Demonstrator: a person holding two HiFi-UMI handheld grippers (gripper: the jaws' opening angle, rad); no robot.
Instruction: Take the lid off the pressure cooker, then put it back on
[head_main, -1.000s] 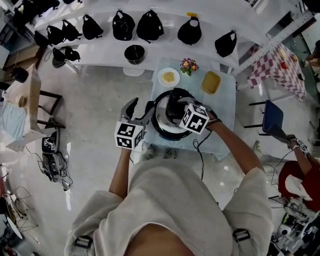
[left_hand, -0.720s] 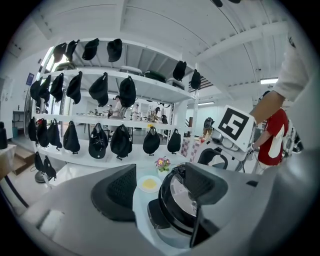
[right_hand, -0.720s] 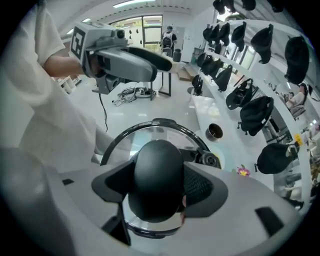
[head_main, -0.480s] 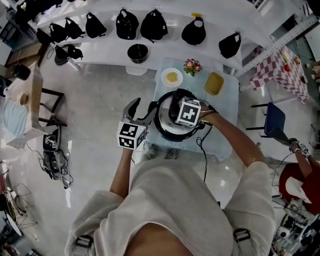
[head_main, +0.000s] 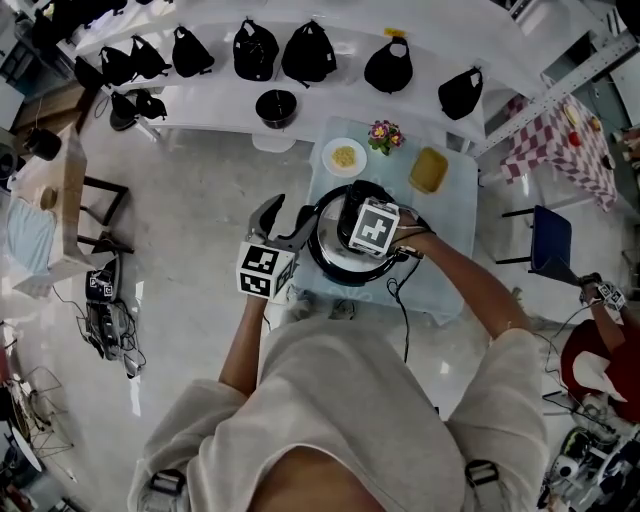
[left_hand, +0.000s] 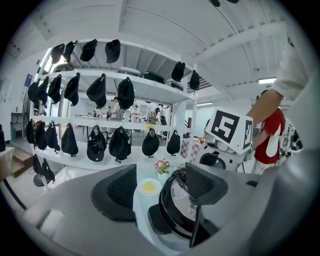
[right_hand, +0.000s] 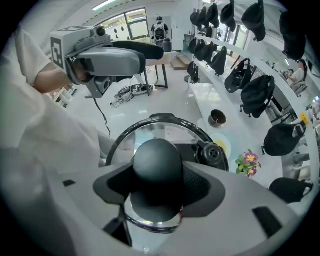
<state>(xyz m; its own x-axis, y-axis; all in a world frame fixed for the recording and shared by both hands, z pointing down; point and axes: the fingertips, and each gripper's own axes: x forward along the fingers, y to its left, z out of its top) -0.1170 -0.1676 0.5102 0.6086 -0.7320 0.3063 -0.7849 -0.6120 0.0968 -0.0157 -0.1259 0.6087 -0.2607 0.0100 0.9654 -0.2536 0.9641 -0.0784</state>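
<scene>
The pressure cooker (head_main: 322, 252) stands on a small pale-blue table (head_main: 452, 262) with its glass lid (right_hand: 150, 131) on. My right gripper (right_hand: 157, 175) points steeply down over the lid. Its jaws have just been closing, and its pads now touch both sides of the black lid knob (right_hand: 157, 159). In the head view the marker cube of the right gripper (head_main: 355, 222) covers the knob. My left gripper (left_hand: 157, 187) is held level at the cooker's left side and stands open. The cooker's black side handle (left_hand: 159, 220) lies between its jaws, untouched. The left gripper (head_main: 285, 218) reaches the pot's left rim.
Behind the cooker sit a white plate of yellow food (head_main: 344, 156), a small flower pot (head_main: 385, 133) and a yellow dish (head_main: 428, 168). A curved white shelf with several black bags and a black bowl (head_main: 276, 105) runs beyond. A blue chair (head_main: 548, 240) stands right of the table.
The right gripper has shifted left over the middle of the lid and tipped further down onto the knob. The left gripper has stayed where it was.
</scene>
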